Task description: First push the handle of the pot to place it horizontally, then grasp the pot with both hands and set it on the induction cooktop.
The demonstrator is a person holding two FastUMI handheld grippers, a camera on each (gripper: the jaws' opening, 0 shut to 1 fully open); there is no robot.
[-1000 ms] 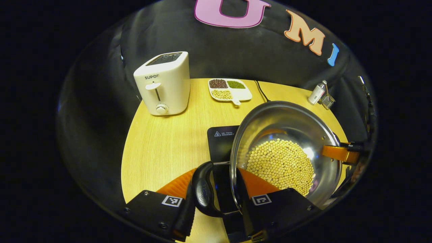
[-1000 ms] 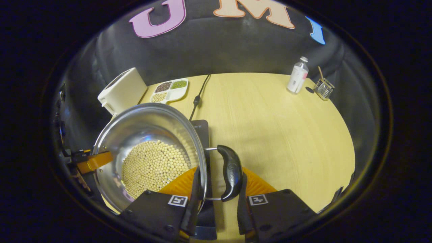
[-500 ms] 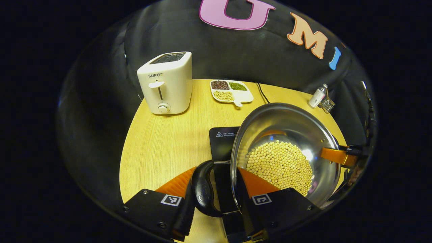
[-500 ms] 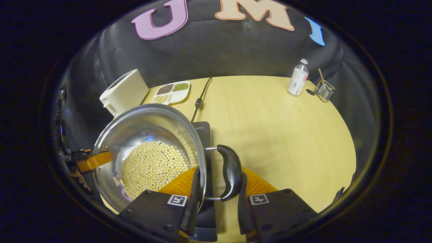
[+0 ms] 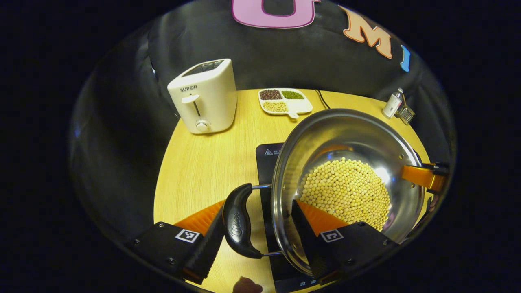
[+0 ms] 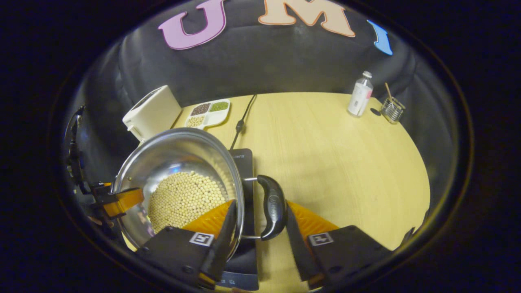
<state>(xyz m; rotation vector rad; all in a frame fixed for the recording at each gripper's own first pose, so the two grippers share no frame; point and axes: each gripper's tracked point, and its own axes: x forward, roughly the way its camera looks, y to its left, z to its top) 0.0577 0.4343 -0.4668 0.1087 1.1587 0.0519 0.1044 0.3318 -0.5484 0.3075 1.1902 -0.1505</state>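
The pot (image 5: 348, 185) of beans sat at centre frame over the black cooktop (image 5: 266, 162). My left tool (image 5: 258, 232) and right tool (image 6: 256, 228) each straddled a side handle and the rim, jaws spread, so I could release. The right gripper view alone showed the cord (image 6: 242, 118) clearly.

The pale wooden bench (image 6: 333, 154) carries the black induction cooktop (image 6: 244, 162); beyond it sit a toaster (image 5: 205, 95), a divided bean dish (image 5: 285, 101), a bottle (image 6: 360, 95) and a wire holder (image 6: 391, 110).
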